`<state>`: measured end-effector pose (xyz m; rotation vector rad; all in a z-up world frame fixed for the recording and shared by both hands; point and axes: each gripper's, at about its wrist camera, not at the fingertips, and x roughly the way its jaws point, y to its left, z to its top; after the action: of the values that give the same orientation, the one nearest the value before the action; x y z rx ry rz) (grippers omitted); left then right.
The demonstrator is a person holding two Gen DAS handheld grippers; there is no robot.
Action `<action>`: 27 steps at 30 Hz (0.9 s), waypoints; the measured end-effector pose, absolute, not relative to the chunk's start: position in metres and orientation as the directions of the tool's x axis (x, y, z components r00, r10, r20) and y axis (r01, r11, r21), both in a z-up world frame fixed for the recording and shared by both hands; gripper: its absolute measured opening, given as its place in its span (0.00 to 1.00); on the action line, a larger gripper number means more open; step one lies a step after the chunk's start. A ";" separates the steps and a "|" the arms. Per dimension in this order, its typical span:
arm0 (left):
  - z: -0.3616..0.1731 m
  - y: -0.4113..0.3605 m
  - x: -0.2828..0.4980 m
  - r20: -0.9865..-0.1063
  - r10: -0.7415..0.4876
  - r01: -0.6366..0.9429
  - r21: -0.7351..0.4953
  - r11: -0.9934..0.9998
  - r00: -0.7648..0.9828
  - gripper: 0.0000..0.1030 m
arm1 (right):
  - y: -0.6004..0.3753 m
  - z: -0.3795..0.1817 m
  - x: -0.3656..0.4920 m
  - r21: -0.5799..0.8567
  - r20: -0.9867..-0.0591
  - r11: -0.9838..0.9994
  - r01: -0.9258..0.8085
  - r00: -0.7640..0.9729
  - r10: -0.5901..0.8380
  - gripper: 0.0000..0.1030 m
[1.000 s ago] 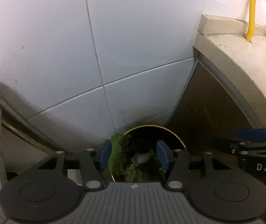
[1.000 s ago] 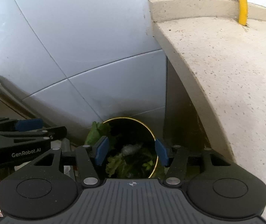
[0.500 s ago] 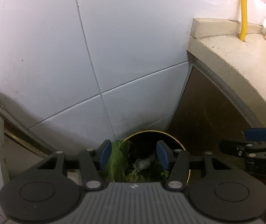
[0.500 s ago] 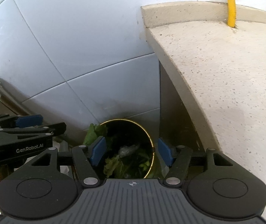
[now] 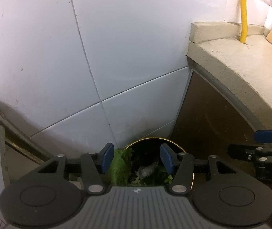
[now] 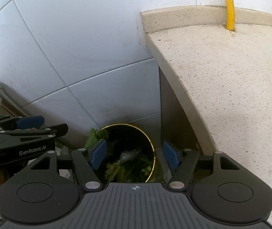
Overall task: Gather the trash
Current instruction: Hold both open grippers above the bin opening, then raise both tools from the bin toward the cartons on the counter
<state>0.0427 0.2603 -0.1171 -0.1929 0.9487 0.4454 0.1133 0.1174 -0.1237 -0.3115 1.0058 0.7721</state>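
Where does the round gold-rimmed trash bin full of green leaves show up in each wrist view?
Left wrist: round gold-rimmed trash bin at bottom centre, behind the gripper's fingers.
Right wrist: bin at bottom centre, slightly left of the right-hand finger.
Shared landmark: yellow pipe standing on the speckled stone counter, upper right.

The left hand-held gripper (image 5: 137, 158) points steeply downward, its blue pads parted with nothing between them. The right hand-held gripper (image 6: 134, 155) tilts down likewise beside it, its jaws opening wider, nothing pressed between the pads. A fingertip, perhaps, shows dimly at the right view's lower left edge.
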 end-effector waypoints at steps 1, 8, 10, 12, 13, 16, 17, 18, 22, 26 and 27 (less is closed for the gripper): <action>-0.117 0.260 0.043 -0.817 0.283 -0.446 0.036 0.894 0.503 0.47 | 0.117 -0.123 0.113 0.106 -0.847 0.701 -0.706 0.305 0.436 0.71; -0.113 0.255 0.043 -0.803 0.287 -0.428 0.044 0.903 0.523 0.47 | 0.111 -0.108 0.108 0.093 -0.827 0.700 -0.708 0.336 0.450 0.74; -0.112 0.253 0.042 -0.797 0.289 -0.422 0.048 0.905 0.530 0.47 | 0.108 -0.102 0.107 0.090 -0.819 0.700 -0.709 0.347 0.458 0.76; -0.110 0.250 0.041 -0.789 0.293 -0.413 0.055 0.909 0.540 0.47 | 0.103 -0.095 0.105 0.087 -0.809 0.700 -0.709 0.360 0.465 0.76; -0.109 0.248 0.040 -0.784 0.294 -0.405 0.059 0.912 0.546 0.47 | 0.101 -0.091 0.104 0.084 -0.804 0.700 -0.710 0.366 0.468 0.76; -0.109 0.242 0.039 -0.780 0.284 -0.380 0.065 0.923 0.558 0.47 | 0.090 -0.081 0.103 0.075 -0.789 0.700 -0.710 0.387 0.477 0.76; -0.108 0.241 0.040 -0.779 0.281 -0.372 0.067 0.926 0.560 0.47 | 0.086 -0.078 0.103 0.072 -0.784 0.702 -0.708 0.395 0.479 0.76; -0.109 0.240 0.040 -0.779 0.278 -0.364 0.068 0.929 0.562 0.47 | 0.081 -0.075 0.103 0.069 -0.778 0.706 -0.705 0.405 0.480 0.77; -0.107 0.236 0.040 -0.770 0.253 -0.335 0.054 0.941 0.586 0.47 | 0.061 -0.065 0.107 0.083 -0.764 0.725 -0.683 0.424 0.487 0.77; -0.107 0.232 0.039 -0.763 0.243 -0.315 0.055 0.948 0.598 0.47 | 0.037 -0.053 0.110 0.082 -0.745 0.746 -0.661 0.456 0.486 0.78; -0.107 0.231 0.040 -0.763 0.240 -0.308 0.056 0.950 0.600 0.47 | 0.032 -0.050 0.111 0.076 -0.740 0.751 -0.655 0.468 0.483 0.78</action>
<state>0.0395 0.2307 -0.1070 -0.0846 0.8711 0.3177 0.1108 0.0316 -0.0503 -0.2315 0.8255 0.7057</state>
